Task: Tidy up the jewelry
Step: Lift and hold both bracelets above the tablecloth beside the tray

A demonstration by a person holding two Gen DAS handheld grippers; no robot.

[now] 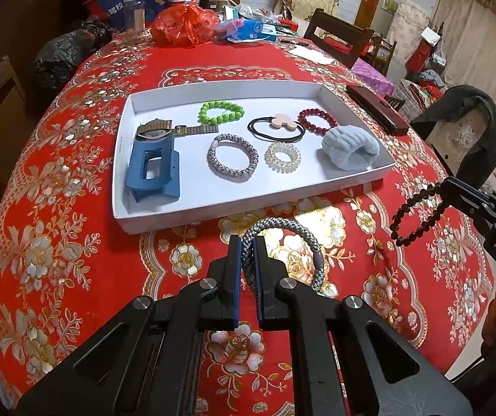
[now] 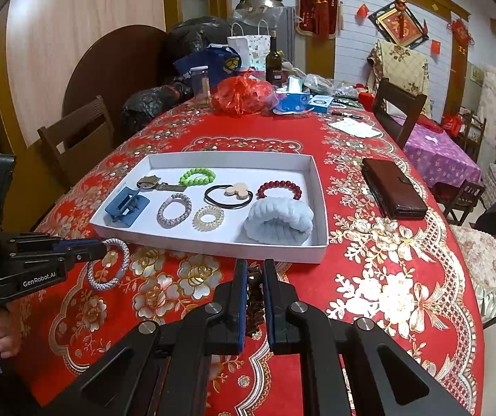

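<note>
Both wrist cams low, near table edge, facing white tray (image 1: pixel 213 208); tray shared.

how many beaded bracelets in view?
3: green beaded bracelet and red beaded bracelet in the white tray; dark beaded bracelet in the right gripper.

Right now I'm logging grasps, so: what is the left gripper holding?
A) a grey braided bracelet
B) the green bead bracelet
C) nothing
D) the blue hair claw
A: the left gripper is shut on a grey braided bracelet above the tablecloth, short of the white tray.
</note>
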